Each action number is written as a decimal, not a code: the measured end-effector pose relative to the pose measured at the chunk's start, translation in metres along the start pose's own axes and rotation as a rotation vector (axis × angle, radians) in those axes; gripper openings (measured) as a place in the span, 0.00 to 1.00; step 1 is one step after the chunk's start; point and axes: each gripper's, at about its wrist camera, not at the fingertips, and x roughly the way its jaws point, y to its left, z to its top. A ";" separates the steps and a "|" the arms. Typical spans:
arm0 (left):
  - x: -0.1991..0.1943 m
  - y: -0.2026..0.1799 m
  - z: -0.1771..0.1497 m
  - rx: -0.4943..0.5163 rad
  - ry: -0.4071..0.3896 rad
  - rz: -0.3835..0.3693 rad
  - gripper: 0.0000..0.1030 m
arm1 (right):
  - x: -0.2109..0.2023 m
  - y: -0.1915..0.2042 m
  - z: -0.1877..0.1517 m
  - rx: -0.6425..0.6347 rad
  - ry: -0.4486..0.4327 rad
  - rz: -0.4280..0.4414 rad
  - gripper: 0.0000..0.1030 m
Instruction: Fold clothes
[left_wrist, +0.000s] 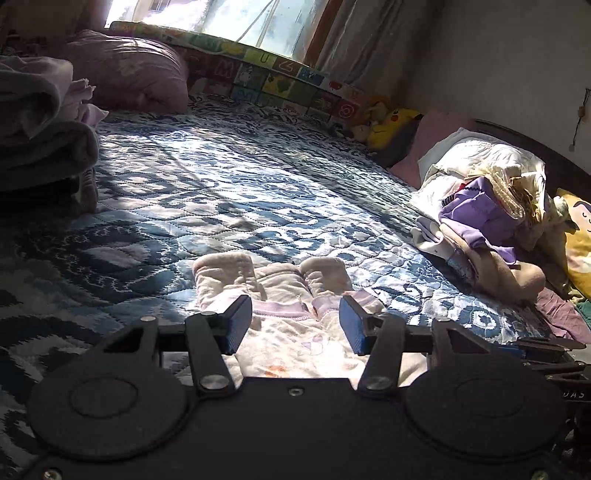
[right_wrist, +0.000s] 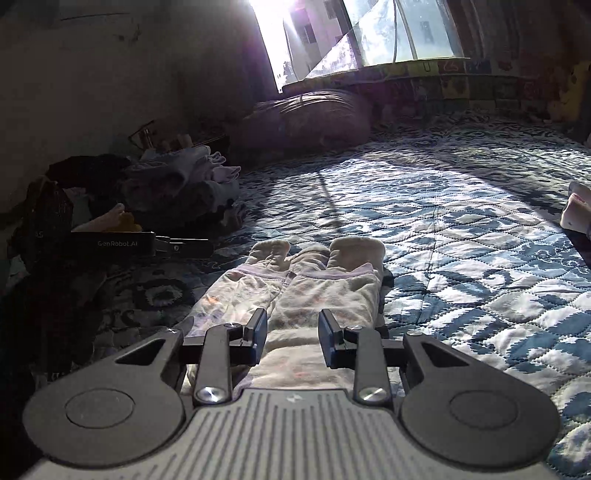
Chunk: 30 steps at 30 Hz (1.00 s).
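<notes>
1. Cream garment (left_wrist: 295, 317) (lilac trim) lies flat on the blue quilt (left_wrist: 221, 192), near its front edge
2. Left gripper (left_wrist: 295, 326) and right gripper (right_wrist: 293, 338) hover over the garment, fingers spread, gripping nothing

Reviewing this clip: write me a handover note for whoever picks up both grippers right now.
Left gripper: open, holding nothing, over the near end of the small cream garment.
Right gripper: open, holding nothing, over the same garment.
Garment lies flat on the blue quilted bedspread, its two cuffed ends pointing away; whether it is already partly folded is unclear.
A stack of clothes sits to the left, an unfolded pile to the right.
Left to do: finish this garment, set it aside, then work through the right pile.
</notes>
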 end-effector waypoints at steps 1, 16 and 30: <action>-0.010 -0.011 -0.009 0.039 0.006 0.005 0.49 | -0.007 0.004 -0.007 -0.003 0.003 -0.005 0.31; -0.027 -0.051 -0.120 0.205 0.147 0.044 0.14 | -0.001 0.010 -0.082 0.024 0.057 -0.054 0.22; -0.110 -0.089 -0.129 0.555 -0.017 0.077 0.59 | -0.081 0.063 -0.115 -0.507 -0.065 -0.219 0.48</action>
